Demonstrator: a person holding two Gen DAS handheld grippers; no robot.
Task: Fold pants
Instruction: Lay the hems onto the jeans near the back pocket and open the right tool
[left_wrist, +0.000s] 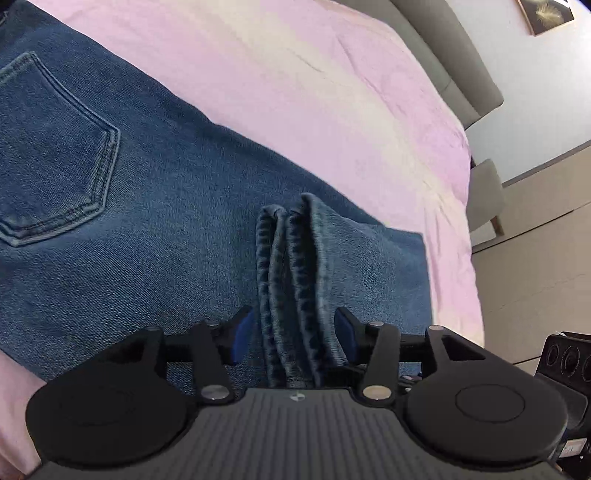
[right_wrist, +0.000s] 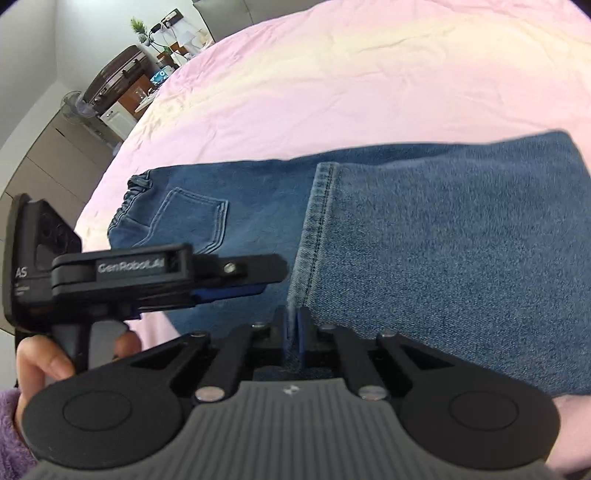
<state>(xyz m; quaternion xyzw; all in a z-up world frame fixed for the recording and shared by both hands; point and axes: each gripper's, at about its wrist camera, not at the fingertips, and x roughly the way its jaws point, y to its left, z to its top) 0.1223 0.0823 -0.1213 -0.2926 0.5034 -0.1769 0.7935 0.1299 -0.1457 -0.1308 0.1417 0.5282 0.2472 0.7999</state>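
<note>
Blue jeans (left_wrist: 155, 229) lie on a pink bed sheet (left_wrist: 295, 74), back pocket (left_wrist: 55, 147) up. My left gripper (left_wrist: 295, 332) has its jaws apart, with the bunched leg hems (left_wrist: 291, 280) standing loosely between the blue pads without being pinched. My right gripper (right_wrist: 293, 325) is shut on the hem edge of the folded-over leg (right_wrist: 317, 229). That leg lies doubled back over the jeans (right_wrist: 443, 251) toward the waistband (right_wrist: 129, 206). The left gripper (right_wrist: 236, 277) shows from the side in the right wrist view, held by a hand.
The bed's grey headboard (left_wrist: 450, 62) and a wall are at the upper right. A bedside area with a suitcase (right_wrist: 114, 77), plant and small items lies beyond the bed's left edge. The sheet (right_wrist: 369, 81) stretches beyond the jeans.
</note>
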